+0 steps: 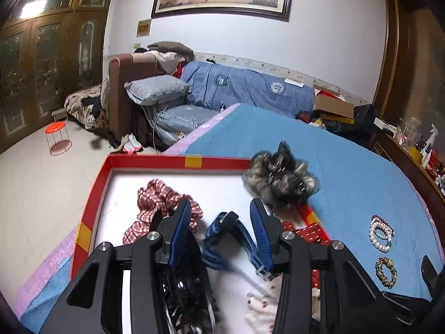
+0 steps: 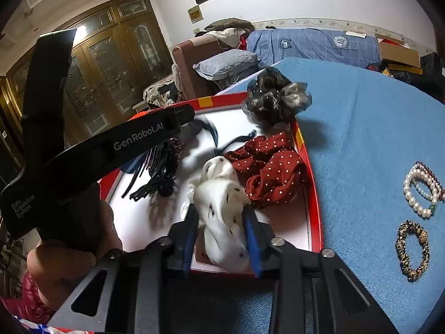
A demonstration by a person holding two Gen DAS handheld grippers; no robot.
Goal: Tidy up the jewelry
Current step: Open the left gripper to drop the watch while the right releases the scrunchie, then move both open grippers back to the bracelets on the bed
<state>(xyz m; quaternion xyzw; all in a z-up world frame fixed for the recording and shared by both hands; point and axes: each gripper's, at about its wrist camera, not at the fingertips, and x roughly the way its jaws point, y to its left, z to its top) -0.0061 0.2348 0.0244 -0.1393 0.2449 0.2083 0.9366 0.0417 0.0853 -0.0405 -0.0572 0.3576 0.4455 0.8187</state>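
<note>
A red-rimmed white tray (image 1: 172,162) lies on the blue bedspread. My left gripper (image 1: 221,217) stands open over the tray; a blue striped scrunchie (image 1: 222,239) lies between its fingers, clear of the left pad. A red plaid scrunchie (image 1: 155,197) sits just left of it. My right gripper (image 2: 221,217) is open above the tray's near edge (image 2: 314,194), with a blurred white spotted scrunchie (image 2: 219,192) between its blue pads. Beside it lies a dark red dotted scrunchie (image 2: 272,167). A grey furry scrunchie (image 2: 275,100) rests on the tray's far right corner.
Pearl and bead bracelets (image 2: 422,186) and a leopard-print bracelet (image 2: 413,250) lie on the bedspread right of the tray. A black claw clip (image 2: 155,178) sits in the tray's left part. A hand (image 2: 69,250) holds the left gripper's black body (image 2: 139,139) at the left.
</note>
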